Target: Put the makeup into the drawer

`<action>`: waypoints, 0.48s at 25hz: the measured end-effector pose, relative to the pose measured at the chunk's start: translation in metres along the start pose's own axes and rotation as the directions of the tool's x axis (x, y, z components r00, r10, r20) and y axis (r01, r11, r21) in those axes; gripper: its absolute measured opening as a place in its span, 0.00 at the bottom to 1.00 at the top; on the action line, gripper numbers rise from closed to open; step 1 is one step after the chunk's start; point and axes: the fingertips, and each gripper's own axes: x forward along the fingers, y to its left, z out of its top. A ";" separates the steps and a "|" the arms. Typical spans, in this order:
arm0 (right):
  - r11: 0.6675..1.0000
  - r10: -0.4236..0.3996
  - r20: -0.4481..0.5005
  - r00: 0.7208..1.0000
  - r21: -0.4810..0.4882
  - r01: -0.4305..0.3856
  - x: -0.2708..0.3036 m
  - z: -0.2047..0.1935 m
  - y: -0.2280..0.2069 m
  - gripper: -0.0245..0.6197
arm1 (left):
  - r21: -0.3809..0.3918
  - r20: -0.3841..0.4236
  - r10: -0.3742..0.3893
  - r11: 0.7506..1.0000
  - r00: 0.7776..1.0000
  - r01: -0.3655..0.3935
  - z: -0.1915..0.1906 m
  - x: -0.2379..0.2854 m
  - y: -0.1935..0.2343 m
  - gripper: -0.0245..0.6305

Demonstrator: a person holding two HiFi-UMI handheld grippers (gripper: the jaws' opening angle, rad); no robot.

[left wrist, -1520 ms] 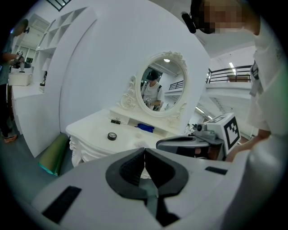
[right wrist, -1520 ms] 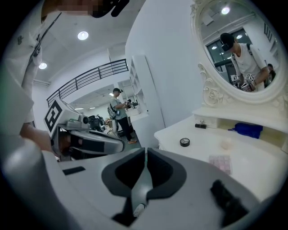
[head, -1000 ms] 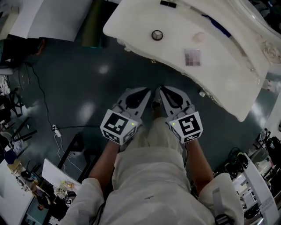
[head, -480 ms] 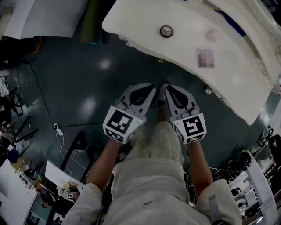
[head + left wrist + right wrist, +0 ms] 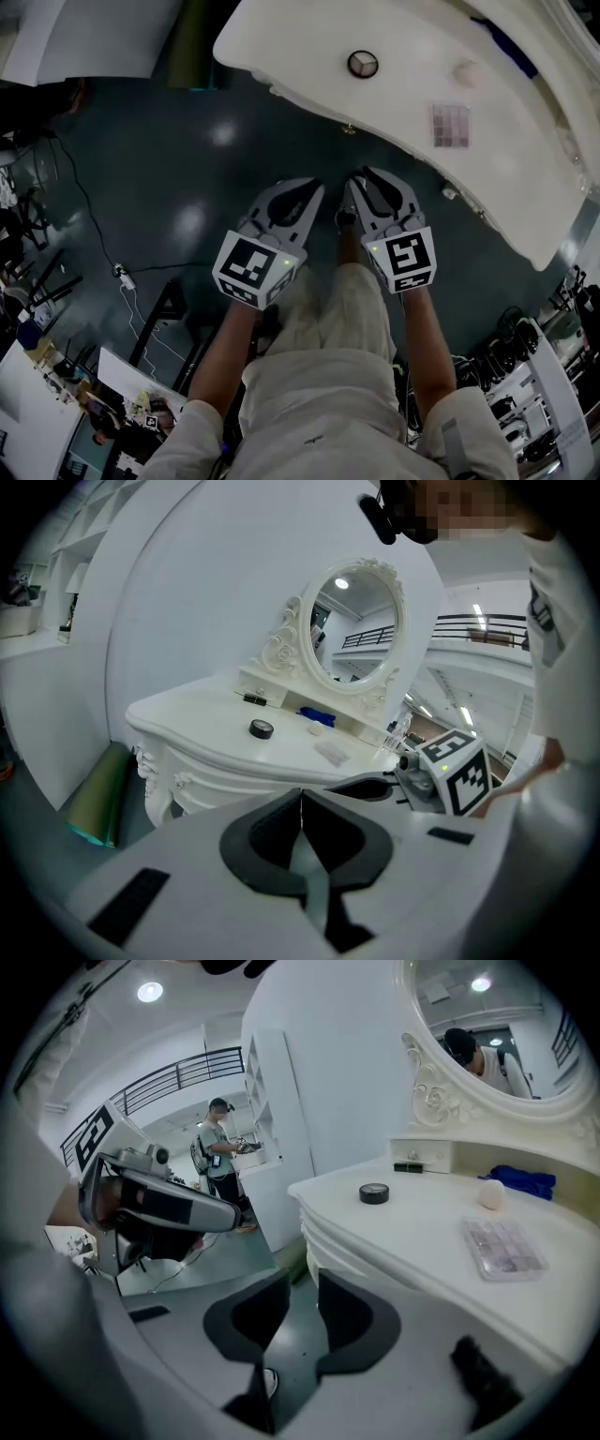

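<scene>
1. left gripper (image 5: 300, 797) jaws closed, empty. right gripper (image 5: 298, 1283) jaws just opened a crack, nothing between them.
2. mirror (image 5: 354, 630) shows in the gripper views only, not the head view.
3. On dressing table (image 5: 309, 56): one makeup palette (image 5: 502, 1246), one round black compact (image 5: 374, 1192), one pale puff (image 5: 491, 1193), probably.

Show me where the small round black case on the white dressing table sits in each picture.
Head view: round black case, top centre, on the white table.
Left gripper view: round black case, just left of centre.
Right gripper view: round black case, just right of centre.
Shared landmark: the clear palette lies right of it and lower in every view.
</scene>
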 end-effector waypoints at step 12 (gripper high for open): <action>0.995 -0.030 -0.057 0.998 -0.097 0.025 0.047 -0.027 -0.012 0.30 | -0.004 -0.011 0.013 1.000 1.000 -0.013 -0.009 0.007 0.016 0.05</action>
